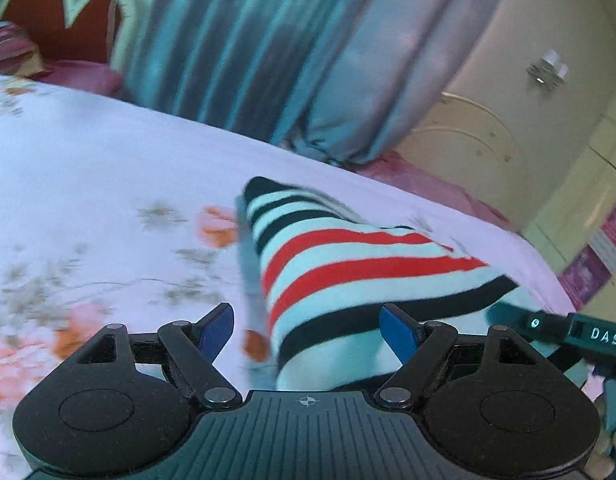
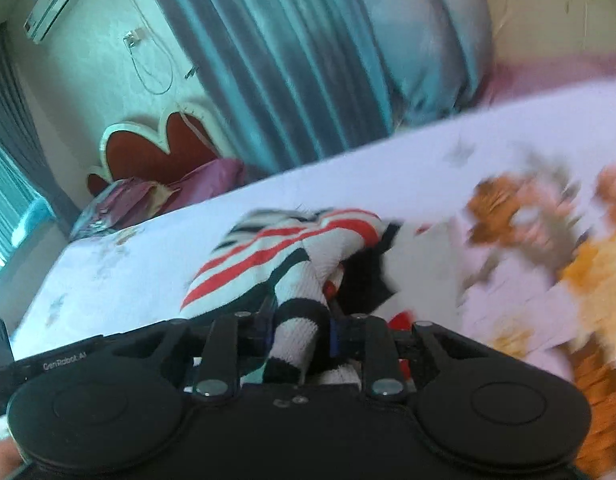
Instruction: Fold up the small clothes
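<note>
Two readable markings: you can make out "DAS" in pale letters on the dark body of the right gripper [image 1: 555,326] where it pokes in at the right edge of your left wrist view, and "GenRobot.AI", somewhat smeared, on the dark device at the lower left of your right wrist view.
Containers: none show in either view; the only carrier is the bed [image 1: 88,168] with its pale floral sheet.
Task item: your striped garment [image 1: 347,264], white with red and black bands, lies bunched on the bed near its far edge, partly lifted at the end nearest your right hand.
Left gripper [image 1: 308,330]: spread wide, blue pads apart, the garment's near end lying between them; nothing is pinched.
Right gripper [image 2: 302,330]: drawn in tight on a rolled black-and-white fold of the striped garment [image 2: 296,248], which stands up between the fingers.
Edges: the bed's far edge runs just behind the garment, with a blue curtain [image 1: 244,48] hanging beyond it and a red scalloped headboard [image 2: 156,152] with purple pillows [image 2: 212,176] at one end.
Open room: a broad stretch of sheet lies bare on the headboard side of the garment.
Poor view: motion blur softens the floral print, so its detail probably cannot be trusted.
</note>
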The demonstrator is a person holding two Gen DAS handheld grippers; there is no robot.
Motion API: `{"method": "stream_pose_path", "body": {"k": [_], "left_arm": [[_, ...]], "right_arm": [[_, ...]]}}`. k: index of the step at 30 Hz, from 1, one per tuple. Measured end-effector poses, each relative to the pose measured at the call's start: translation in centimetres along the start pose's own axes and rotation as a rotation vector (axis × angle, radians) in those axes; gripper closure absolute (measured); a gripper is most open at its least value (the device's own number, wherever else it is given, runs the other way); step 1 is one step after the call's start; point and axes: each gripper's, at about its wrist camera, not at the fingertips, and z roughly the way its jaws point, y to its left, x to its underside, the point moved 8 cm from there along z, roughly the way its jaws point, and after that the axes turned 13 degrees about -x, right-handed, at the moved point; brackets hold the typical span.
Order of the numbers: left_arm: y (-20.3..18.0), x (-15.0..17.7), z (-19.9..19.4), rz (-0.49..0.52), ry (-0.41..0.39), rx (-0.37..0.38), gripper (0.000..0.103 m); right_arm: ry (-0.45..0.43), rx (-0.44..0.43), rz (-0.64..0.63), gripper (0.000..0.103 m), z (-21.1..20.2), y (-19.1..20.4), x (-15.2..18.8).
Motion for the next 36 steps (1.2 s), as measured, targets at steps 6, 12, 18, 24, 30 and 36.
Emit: {"method": "stream_pose_path", "body": {"k": [6, 12, 18, 24, 30, 36], "left_arm": [[-3.1, 3.1, 2.4, 0.081, 0.088, -0.002, 0.024], [-3.3, 4.3, 2.4, 0.091, 0.117, -0.006, 0.022], [-3.1, 4.6, 0.9, 0.123, 0.102, 0.004, 0.022], [-1.8, 7.1, 0.9, 0.102, 0.137, 0.008, 0.022], [-1.6, 6.9, 0.3, 0.104, 0.129, -0.003, 0.022], [-2.1, 4.3, -1.9, 0.134, 0.048, -0.017, 0.022]], "right_arm": [[0.118, 0.093, 0.068, 0.076, 0.0, -4.9, 3.4], [0.091, 0.127, 0.102, 0.067, -1.3, -5.1, 3.8], [0.037, 0.082, 0.0, 0.074, -3.4, -1.1, 2.9], [0.185, 0.159, -0.054, 0.103, -1.0, -3.1, 7.5], [0.164, 0.12, -0.003, 0.091, -1.7, -3.2, 7.2], [0.16, 0.155, -0.081, 0.096, -1.6, -2.6, 6.5]]}}
